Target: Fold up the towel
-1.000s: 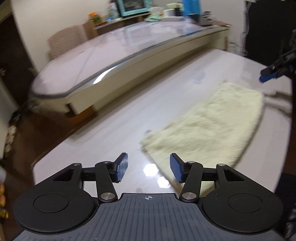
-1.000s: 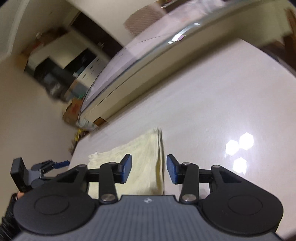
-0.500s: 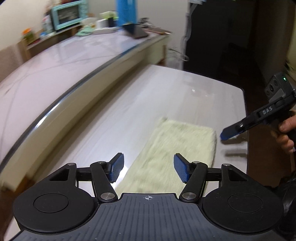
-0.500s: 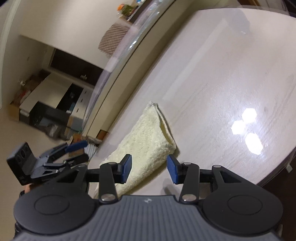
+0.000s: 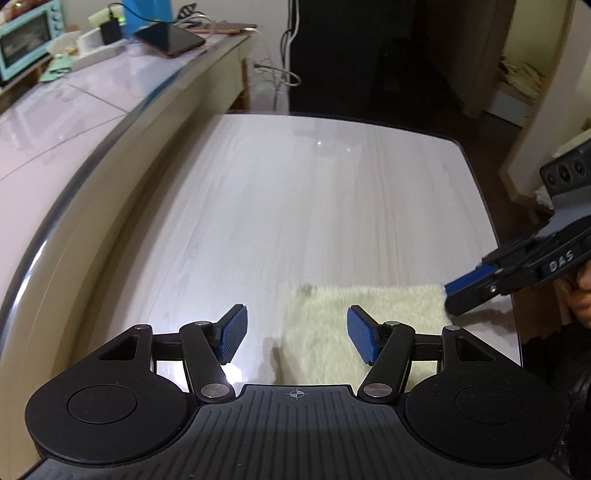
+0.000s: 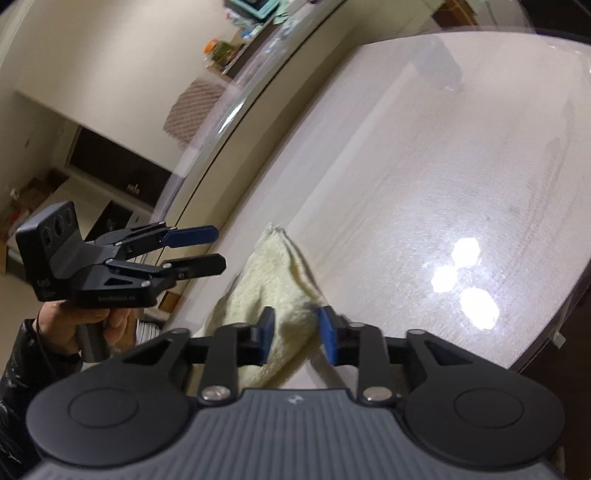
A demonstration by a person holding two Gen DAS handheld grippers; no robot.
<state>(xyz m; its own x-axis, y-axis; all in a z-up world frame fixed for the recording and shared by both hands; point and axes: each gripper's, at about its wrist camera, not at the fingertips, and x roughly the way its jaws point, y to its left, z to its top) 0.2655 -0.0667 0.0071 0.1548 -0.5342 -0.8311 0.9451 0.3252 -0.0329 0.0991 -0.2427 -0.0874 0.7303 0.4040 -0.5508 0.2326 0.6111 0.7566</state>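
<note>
towel (image 5: pixel 364 325) lies between both open tongs.

A home dining area: toaster oven (image 5: pixel 23 35) on a cluttered counter (image 5: pixel 74 107), glossy table (image 5: pixel 314 206).

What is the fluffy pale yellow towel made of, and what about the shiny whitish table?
The fluffy pale yellow towel looks like soft terry or fleece cloth: its surface is fuzzy and its folded edge is thick. The shiny whitish table seems to be glossy wood-look laminate, with faint grain lines and bright lamp reflections.
</note>
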